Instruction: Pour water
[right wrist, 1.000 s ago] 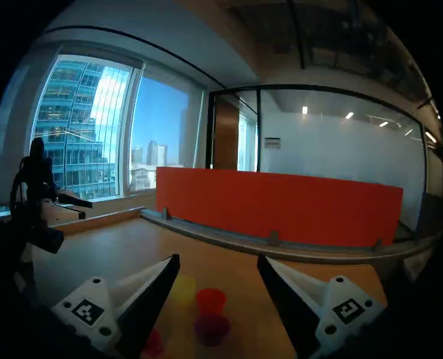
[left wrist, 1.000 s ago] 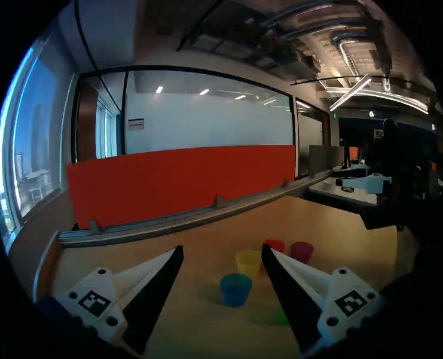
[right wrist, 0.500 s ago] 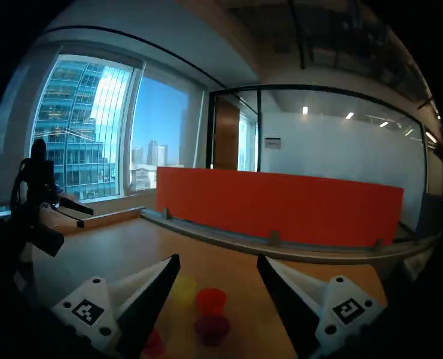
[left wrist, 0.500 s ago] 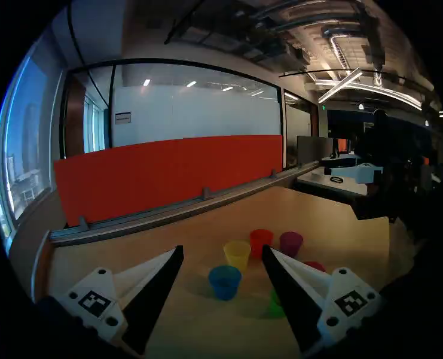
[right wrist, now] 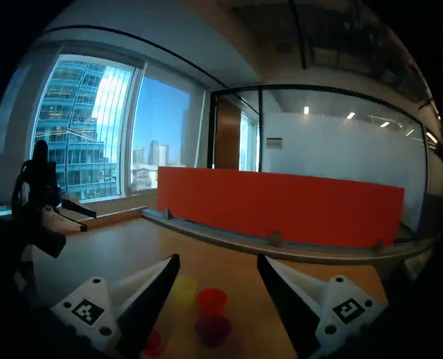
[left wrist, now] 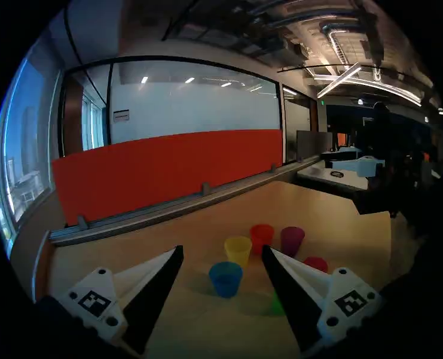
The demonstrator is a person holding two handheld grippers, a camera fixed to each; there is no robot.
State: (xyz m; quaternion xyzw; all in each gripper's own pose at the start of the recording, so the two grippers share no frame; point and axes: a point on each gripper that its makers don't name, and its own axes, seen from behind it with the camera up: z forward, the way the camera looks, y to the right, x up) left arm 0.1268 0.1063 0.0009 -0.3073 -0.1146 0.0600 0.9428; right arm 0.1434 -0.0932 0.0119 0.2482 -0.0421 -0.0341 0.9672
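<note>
Left gripper view: left gripper (left wrist: 221,251) open, holding nothing, held back and above the table (left wrist: 341,221). I judge it is lining up. The blue cup (left wrist: 226,279) sits nearest, between my fingers (the easiest pick).

Right gripper view: right gripper (right wrist: 217,258) open, empty. Red cup (right wrist: 211,300) and purple cup (right wrist: 213,329) lie just ahead, centred low.

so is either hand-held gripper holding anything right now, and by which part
Nothing is held. The left hand-held gripper and the right hand-held gripper both stand open and empty; the blue cup sits free on the table.
</note>
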